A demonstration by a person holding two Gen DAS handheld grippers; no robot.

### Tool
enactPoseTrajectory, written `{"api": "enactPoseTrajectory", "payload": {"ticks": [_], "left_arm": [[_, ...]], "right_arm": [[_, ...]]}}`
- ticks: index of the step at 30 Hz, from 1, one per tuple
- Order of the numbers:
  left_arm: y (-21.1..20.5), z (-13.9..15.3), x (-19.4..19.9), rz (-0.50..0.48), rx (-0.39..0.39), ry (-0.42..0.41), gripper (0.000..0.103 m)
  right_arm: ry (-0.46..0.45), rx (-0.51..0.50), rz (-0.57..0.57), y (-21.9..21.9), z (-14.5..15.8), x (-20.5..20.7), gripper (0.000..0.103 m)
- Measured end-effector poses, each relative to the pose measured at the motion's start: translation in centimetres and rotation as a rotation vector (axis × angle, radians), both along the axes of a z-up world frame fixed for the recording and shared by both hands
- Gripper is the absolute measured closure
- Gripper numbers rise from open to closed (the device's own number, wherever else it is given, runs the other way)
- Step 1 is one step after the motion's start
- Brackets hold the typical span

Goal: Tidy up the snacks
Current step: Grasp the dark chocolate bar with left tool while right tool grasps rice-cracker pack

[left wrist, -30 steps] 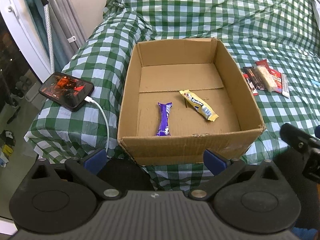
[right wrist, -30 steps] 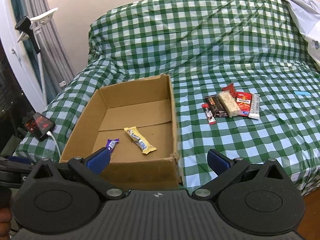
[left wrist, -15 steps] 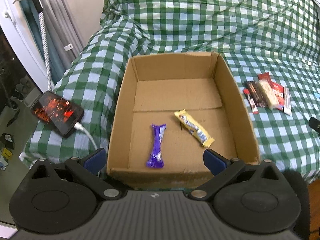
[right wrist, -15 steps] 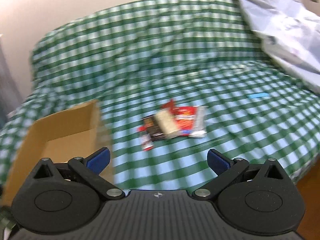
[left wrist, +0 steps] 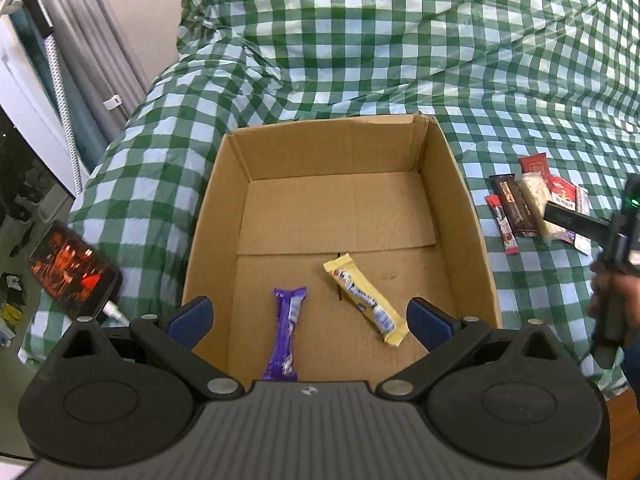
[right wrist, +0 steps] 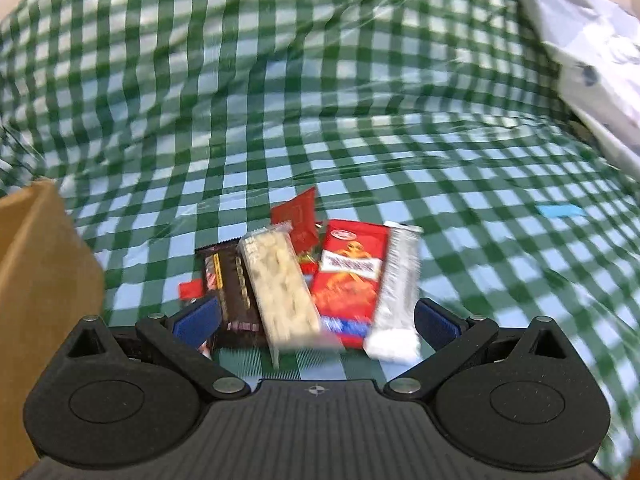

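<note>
The left hand-held gripper [left wrist: 308, 318] hangs over the near edge of the cardboard box [left wrist: 460, 208] with its fingers spread wide and holding nothing, looking down at a purple bar [left wrist: 286, 336] and a yellow bar [left wrist: 366, 300] lying apart on the box floor. The right hand-held gripper [right wrist: 316, 322], also wide and empty, is low over the pile of snacks [right wrist: 308, 280] on the green checked bed [right wrist: 480, 152] just beside the box, its blue fingertips [right wrist: 198, 320] flanking the pile's near end. In the left view a hand [left wrist: 614, 300] grips its handle at the right edge.
</note>
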State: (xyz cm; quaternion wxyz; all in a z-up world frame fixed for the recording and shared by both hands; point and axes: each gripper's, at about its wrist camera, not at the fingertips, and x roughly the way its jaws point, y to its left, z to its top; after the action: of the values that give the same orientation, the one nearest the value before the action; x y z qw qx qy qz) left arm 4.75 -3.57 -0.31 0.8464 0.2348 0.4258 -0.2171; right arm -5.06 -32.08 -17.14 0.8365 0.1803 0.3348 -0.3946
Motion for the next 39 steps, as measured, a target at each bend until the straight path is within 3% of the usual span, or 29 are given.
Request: {"api": "enactPoseTrajectory", "payload": {"ticks": [2,4,5,6,8,11,16,19,23,28,31,35,39], "left_arm": [[-0.9,-0.4,0.5,-0.003,0.008,-0.001,0.000],[-1.9,-0.6,0.9,-0.011,0.013,-0.006,0.000],[-2.5,-0.7,1.1,-0.017,0.013,-0.011,0.000],[-3.1,-0.7,1.1,-0.023,0.012,-0.018,0.000],[-4.5,-0.7,1.2,-0.042,-0.002,-0.033,0.000],[-7.7,-0.8,1.2,-0.076,-0.023,-0.034,0.000],[-15.8,-1.0,0.1,-0.221,-0.129,0.045,0.000],[-21.8,-2.9,-0.6,-0.321,-0.139,0.105,0.000],[-28.8,-8.0,0.0,-0.383,-0.097,0.166,0.000],[-34.0,-14.4,2.4,-0.335,0.023,0.181,0.000],[-35.9,-17.0,3.7,-0.308,0.083,0.154,0.000],[-37.3,-20.2,6.0,-0.276,0.153,0.191,0.000],[-37.4,-21.5,7.2,-0.267,0.150,0.221,0.001]], "right_arm": [[0.008,0.017,0.034,-1.1,-1.2,1.6,0.004],[0.040,0.025,0.079,-1.5,-2.5,2.8,0.014],[0.058,0.024,0.094,-2.0,-3.0,3.0,0.032],[0.072,0.035,0.113,-2.2,-3.5,3.2,0.057],[0.057,0.034,0.128,-2.0,-3.7,2.6,0.064],[0.042,0.003,0.101,-1.6,-2.4,-0.2,0.065],[-0.031,0.028,-0.100,-2.4,0.5,-8.8,0.065],[-0.024,0.037,-0.210,-2.8,0.7,-13.2,0.065],[-0.024,0.077,-0.314,-3.8,-0.4,-17.6,0.065],[-0.038,0.115,-0.360,-5.1,-1.8,-19.5,0.065],[-0.034,0.118,-0.374,-6.7,-2.7,-19.5,0.065],[-0.054,0.158,-0.391,-8.3,-3.7,-19.7,0.064],[-0.078,0.162,-0.401,-8.5,-3.9,-20.0,0.062]]}}
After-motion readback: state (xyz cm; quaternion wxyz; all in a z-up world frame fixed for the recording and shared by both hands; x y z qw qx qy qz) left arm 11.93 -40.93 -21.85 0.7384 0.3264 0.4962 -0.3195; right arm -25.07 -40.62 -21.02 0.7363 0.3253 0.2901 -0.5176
